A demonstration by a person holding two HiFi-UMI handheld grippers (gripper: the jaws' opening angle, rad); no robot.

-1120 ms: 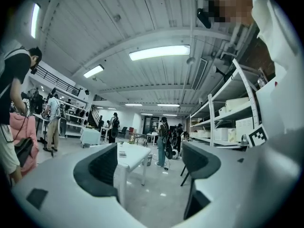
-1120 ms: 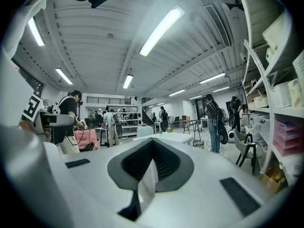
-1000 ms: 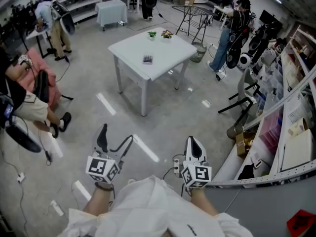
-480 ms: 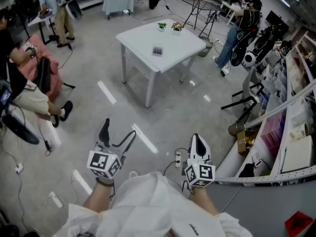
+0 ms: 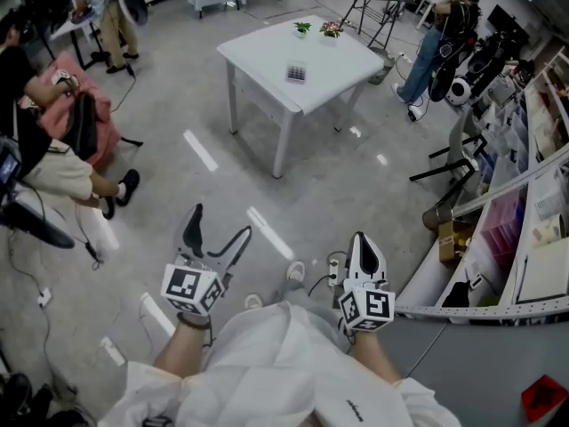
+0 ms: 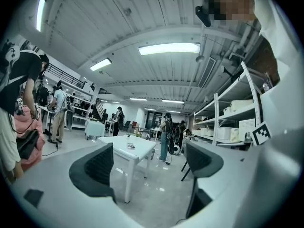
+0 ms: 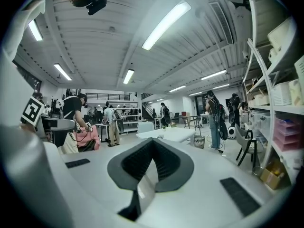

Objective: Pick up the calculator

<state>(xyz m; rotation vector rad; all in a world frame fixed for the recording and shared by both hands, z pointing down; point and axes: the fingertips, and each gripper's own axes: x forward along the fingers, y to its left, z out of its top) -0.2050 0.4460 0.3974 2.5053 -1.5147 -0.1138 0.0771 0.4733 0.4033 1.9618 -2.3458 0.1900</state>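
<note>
Calculator (image 5: pixel 296 73): lies flat on white table (image 5: pixel 258 56), upper centre of head view, well apart from both grippers. Left gripper (image 5: pixel 219 225): lower left of frame, jaws spread wide, nothing between them. Right gripper (image 5: pixel 359 241): lower right, jaws pressed together, empty.
</note>
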